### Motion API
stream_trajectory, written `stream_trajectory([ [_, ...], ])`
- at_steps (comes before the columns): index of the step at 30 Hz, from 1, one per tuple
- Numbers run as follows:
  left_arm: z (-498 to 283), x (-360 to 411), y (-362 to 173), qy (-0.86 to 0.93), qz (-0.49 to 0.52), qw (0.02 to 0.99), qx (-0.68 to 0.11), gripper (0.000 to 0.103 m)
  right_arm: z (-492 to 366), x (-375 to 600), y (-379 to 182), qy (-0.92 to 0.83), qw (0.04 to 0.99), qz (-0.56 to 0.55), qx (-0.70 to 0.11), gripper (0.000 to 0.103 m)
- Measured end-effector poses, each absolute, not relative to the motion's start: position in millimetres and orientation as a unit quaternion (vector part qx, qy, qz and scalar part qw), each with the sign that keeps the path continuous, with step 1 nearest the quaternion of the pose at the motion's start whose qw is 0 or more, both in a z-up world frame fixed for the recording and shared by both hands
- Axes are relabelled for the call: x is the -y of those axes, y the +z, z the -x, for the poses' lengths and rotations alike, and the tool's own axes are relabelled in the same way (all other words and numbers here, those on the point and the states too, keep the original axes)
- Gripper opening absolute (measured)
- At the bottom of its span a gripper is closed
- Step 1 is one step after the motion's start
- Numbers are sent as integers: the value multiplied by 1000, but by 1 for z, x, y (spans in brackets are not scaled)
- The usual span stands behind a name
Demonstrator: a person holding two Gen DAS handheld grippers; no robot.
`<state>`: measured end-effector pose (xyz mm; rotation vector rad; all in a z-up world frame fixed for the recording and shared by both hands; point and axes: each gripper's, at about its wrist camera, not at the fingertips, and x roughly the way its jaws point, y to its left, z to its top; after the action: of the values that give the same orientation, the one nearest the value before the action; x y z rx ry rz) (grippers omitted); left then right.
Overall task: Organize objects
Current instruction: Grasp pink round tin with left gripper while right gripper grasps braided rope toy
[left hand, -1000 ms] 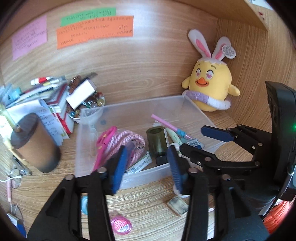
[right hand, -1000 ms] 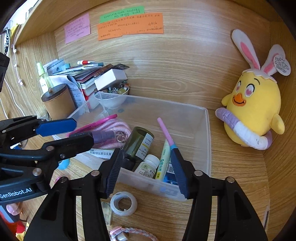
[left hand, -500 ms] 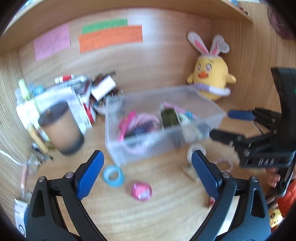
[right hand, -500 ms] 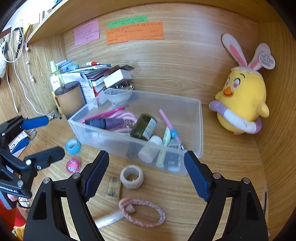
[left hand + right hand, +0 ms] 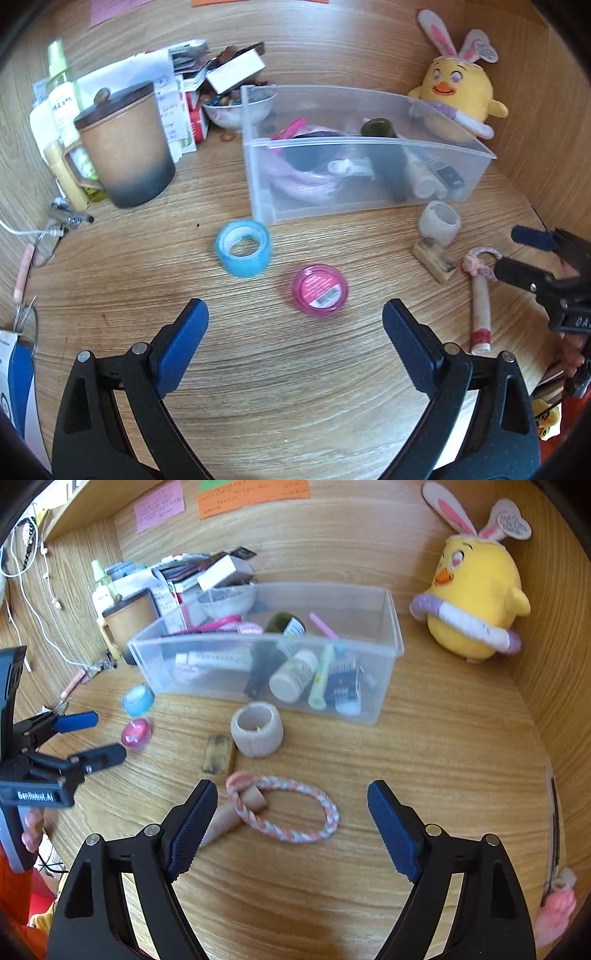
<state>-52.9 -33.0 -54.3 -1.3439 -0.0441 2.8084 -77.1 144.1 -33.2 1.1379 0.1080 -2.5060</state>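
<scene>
The left gripper [image 5: 295,325] gapes wide, a pink jar [image 5: 320,290] just ahead between its jaws. The right gripper [image 5: 291,808] is equally wide, a braided ring [image 5: 284,812] lying between its jaws.

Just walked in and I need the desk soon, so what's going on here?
A person is tidying small desk items into a clear plastic bin using two handheld tools. Right now neither holds anything: the left tool hangs open over the pink round container, and the right tool hangs open over the braided cord loop. The blue tape roll, white tape roll and a small tan block lie loose on the desk in front of the bin.
</scene>
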Motion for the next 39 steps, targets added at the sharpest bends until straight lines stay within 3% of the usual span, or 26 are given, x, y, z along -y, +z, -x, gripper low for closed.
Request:
stream_trajectory([
  [2, 54, 35, -56, 902, 432, 11, 21, 92, 76, -146, -38, -890, 192, -412, -34, 81],
  [4, 56, 33, -57, 899, 438, 21, 20, 79, 76, -148, -42, -886, 194, -420, -29, 81],
  [8, 56, 21, -59, 897, 442, 30, -3, 71, 78, -150, -47, -879, 204, -430, -22, 75],
  [14, 62, 12, -62, 890, 453, 39, -20, 63, 80, -153, -47, -881, 198, -429, -28, 48],
  [18, 71, 11, -64, 886, 461, 38, -17, 54, 81, -153, -48, -887, 186, -422, -41, 24],
  [20, 72, 13, -63, 887, 461, 34, -14, 47, 82, -155, -48, -887, 184, -421, -43, 18],
  [22, 72, 15, -61, 888, 459, 31, -12, 35, 84, -157, -47, -884, 189, -426, -37, 18],
  [26, 70, 18, -61, 890, 455, 32, -9, 35, 84, -164, -41, -878, 203, -434, -20, 19],
  [28, 68, 18, -61, 892, 452, 31, -10, 35, 85, -165, -37, -878, 205, -431, -18, 26],
  [30, 66, 18, -58, 894, 447, 33, -7, 35, 86, -161, -32, -882, 207, -424, -16, 50],
  [33, 63, 17, -54, 899, 437, 34, -5, 35, 89, -146, -26, -887, 210, -409, -31, 68],
  [39, 56, 17, -46, 907, 420, 39, -5, 35, 108, -118, -39, -874, 199, -433, -95, 70],
])
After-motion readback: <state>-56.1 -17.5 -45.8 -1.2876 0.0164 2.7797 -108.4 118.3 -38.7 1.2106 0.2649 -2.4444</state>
